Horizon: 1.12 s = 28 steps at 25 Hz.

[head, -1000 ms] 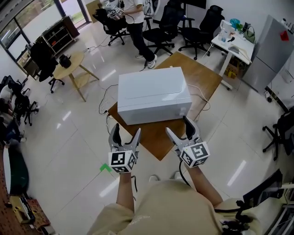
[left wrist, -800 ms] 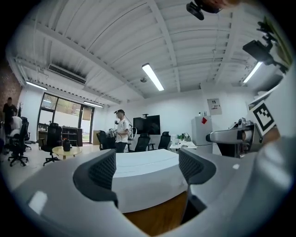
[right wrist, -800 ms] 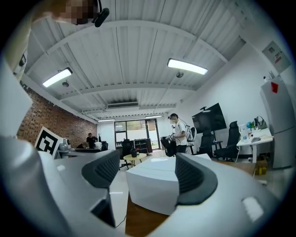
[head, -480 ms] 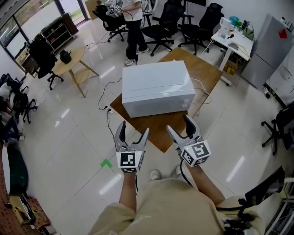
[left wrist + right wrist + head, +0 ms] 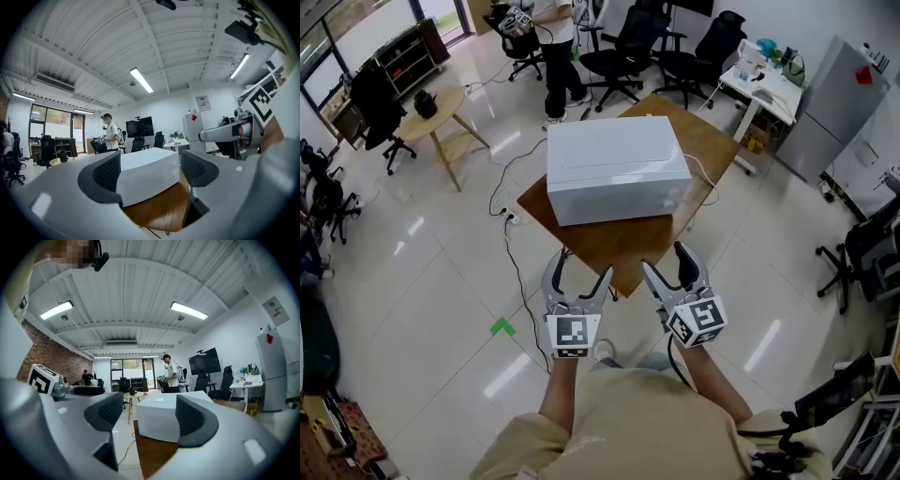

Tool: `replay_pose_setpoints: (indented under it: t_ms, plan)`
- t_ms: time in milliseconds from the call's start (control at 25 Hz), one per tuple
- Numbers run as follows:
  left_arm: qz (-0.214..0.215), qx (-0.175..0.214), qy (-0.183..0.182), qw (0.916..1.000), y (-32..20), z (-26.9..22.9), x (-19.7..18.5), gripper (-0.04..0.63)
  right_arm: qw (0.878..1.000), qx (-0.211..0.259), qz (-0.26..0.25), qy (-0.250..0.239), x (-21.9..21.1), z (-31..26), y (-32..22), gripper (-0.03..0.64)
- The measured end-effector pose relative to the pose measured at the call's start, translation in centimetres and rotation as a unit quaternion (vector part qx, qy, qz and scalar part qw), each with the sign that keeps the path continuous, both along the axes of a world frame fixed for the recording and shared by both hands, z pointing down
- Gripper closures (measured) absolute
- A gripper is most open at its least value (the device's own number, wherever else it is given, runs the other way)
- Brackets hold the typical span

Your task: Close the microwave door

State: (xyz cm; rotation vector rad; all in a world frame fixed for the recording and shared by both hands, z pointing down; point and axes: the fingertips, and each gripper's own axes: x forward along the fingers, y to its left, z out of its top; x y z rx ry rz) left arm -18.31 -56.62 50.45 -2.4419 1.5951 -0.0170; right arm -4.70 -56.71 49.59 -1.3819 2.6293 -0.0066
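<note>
While both claws are held out over bare floor on the near side of the wooden table (image 5: 623, 251), the white microwave (image 5: 617, 178) sits in the middle of that table, well apart from either of them. The left gripper (image 5: 579, 270) has its jaws partly spread with nothing between the pads; its own view shows only the distant microwave through the gap. The right gripper (image 5: 666, 260) likewise shows a clear gap between its pads and grips nothing. No view shows a door standing ajar: the faces of the microwave turned toward the person look plain and flush, so the door may be on the far side, or already closed; I cannot tell which. The main risk, as I judge it, is reaching for the wrong face and pushing on the casing, which could slide the microwave across the smooth tabletop toward an edge. A black cable (image 5: 510, 246) trails over the floor to the left of the table's near corner, and stepping around that side could snag it and tug the appliance. A hard swing at a door could also rock the box or bounce the door back.
</note>
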Motion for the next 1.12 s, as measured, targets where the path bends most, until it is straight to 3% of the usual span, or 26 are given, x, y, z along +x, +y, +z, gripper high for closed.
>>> replay_pose_setpoints:
  t_ms: [80, 200, 400, 560, 680, 840, 1000, 1120]
  plan:
    - [-0.012, -0.014, -0.001, 0.9998, 2.6, 0.3, 0.9, 0.192, 1.000, 0.015, -0.006, -0.001, 0.7, -0.4, 2.3, 0.278]
    - [-0.027, 0.020, -0.006, 0.9994, 6.3, 0.4, 2.8, 0.192, 0.999, 0.046, -0.012, -0.007, 2.7, -0.9, 6.2, 0.278]
    - [-0.038, 0.020, 0.006, 0.9991, 11.3, 0.3, 7.9, 0.192, 0.998, 0.050, -0.032, -0.018, 7.7, -0.8, 11.1, 0.276]
    - [-0.047, 0.011, 0.003, 0.9988, 11.8, 2.2, 10.7, 0.192, 0.998, 0.042, -0.021, -0.029, 11.5, 1.6, 11.2, 0.276]
    - [-0.037, -0.013, 0.009, 0.9992, 11.5, 0.3, 13.0, 0.192, 0.999, 0.029, -0.010, -0.032, 13.9, -0.1, 10.4, 0.275]
    - [-0.035, 0.005, 0.037, 0.9987, 16.1, -1.5, 11.7, 0.192, 0.999, 0.052, -0.005, -0.009, 13.1, -1.5, 15.8, 0.258]
    - [-0.019, 0.030, 0.035, 0.9988, 18.6, -1.7, 11.4, 0.192, 0.998, 0.062, 0.023, -0.018, 12.5, -0.5, 18.4, 0.258]
    - [-0.024, 0.037, 0.040, 0.9982, 20.0, -2.7, 9.6, 0.192, 0.998, 0.068, 0.012, 0.013, 10.2, -1.4, 19.7, 0.259]
